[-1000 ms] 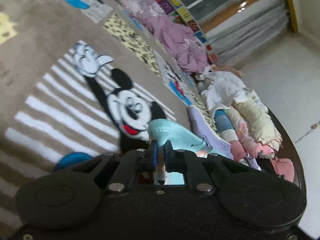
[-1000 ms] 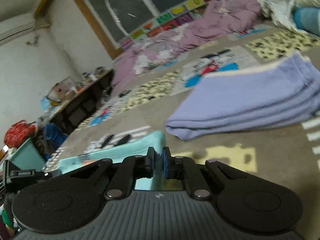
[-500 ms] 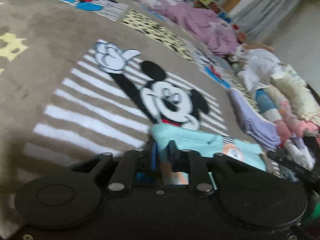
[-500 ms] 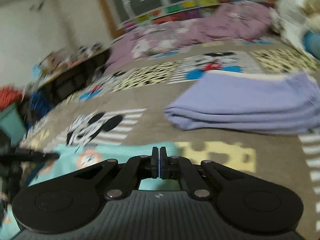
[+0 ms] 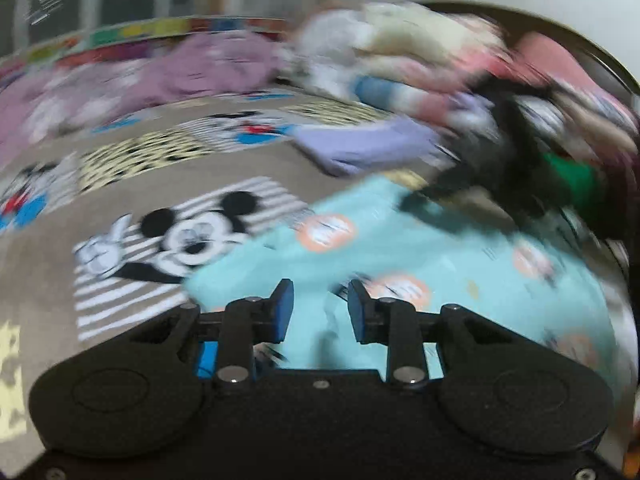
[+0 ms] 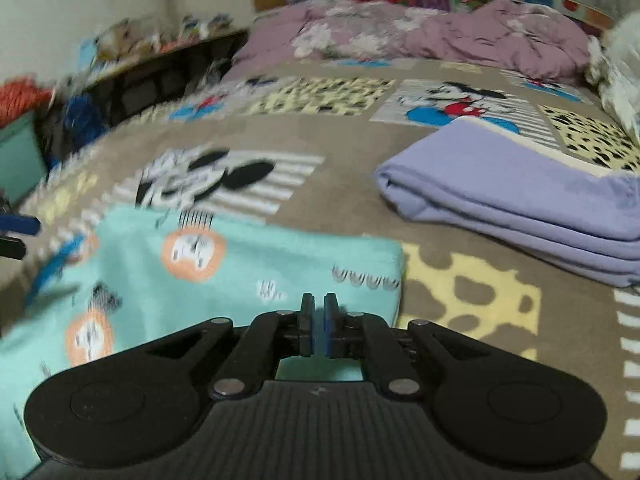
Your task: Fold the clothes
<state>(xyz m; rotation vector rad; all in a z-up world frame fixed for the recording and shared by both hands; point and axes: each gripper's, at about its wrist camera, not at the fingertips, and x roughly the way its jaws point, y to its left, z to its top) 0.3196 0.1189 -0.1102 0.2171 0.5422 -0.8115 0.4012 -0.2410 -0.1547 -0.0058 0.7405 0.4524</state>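
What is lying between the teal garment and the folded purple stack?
Only bare blanket: a yellow, brown-spotted patch fills the gap between the teal garment and the purple stack. The right wrist view shows it clearly.

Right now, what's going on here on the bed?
A person is folding clothes with two hand-held grippers. The teal garment lies flat on the cartoon blanket, folded at its right edge. The left hand-held gripper is open over it, holding nothing. The right hand-held gripper has its jaws nearly together at the garment's near edge; whether cloth is pinched between them is unclear. A folded lavender item sits to the right, and a pile of clothes waits behind.
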